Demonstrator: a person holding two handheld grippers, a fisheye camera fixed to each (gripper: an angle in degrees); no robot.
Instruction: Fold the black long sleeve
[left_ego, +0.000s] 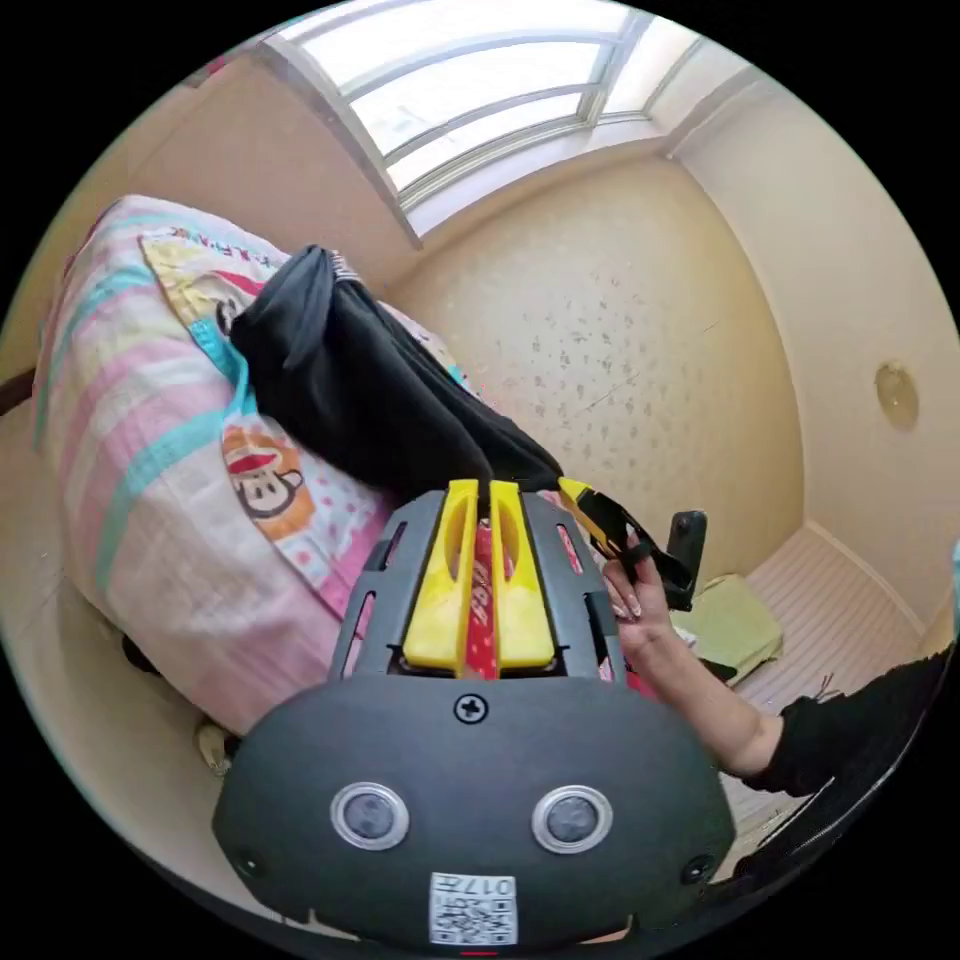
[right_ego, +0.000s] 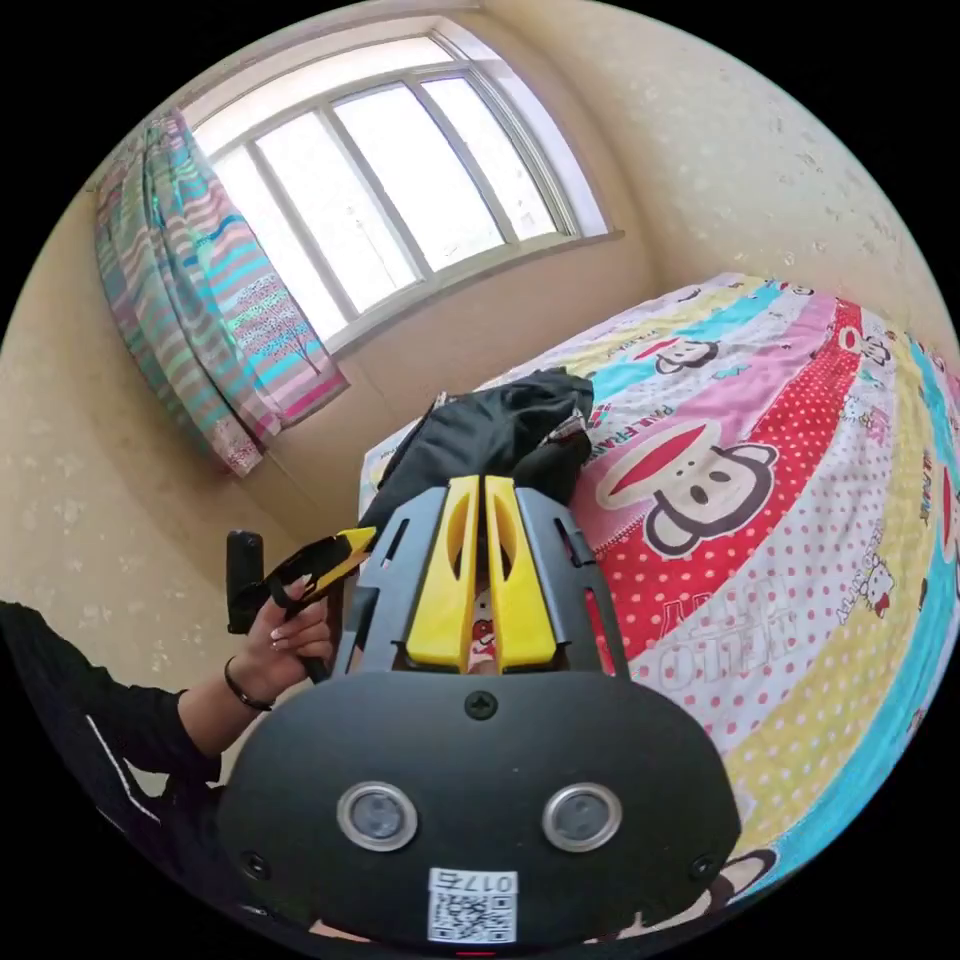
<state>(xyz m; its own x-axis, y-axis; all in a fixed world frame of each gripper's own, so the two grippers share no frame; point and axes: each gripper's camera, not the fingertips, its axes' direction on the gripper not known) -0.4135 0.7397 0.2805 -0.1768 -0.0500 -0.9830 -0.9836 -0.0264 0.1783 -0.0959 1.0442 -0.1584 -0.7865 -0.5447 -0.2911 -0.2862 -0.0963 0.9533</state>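
The black long sleeve (left_ego: 350, 390) lies bunched on the bed and stretches up to my left gripper (left_ego: 483, 487), whose yellow jaws are shut on its edge. Just to the right, a hand (left_ego: 640, 600) holds the right gripper (left_ego: 578, 492), its yellow tip against the same fabric. In the right gripper view the black long sleeve (right_ego: 490, 430) is heaped at the bed's far edge, and my right gripper (right_ego: 478, 482) has its jaws pressed together on it. The left gripper (right_ego: 345, 548) is held by a hand (right_ego: 285, 640) at the left.
A bedspread (right_ego: 800, 560) with cartoon monkeys, dots and stripes covers the bed (left_ego: 150, 480). A window (right_ego: 400, 210) with a striped curtain (right_ego: 210, 300) stands behind it. Patterned walls enclose the room. A green cloth (left_ego: 735, 625) lies on the floor by a black sleeve (left_ego: 860, 720).
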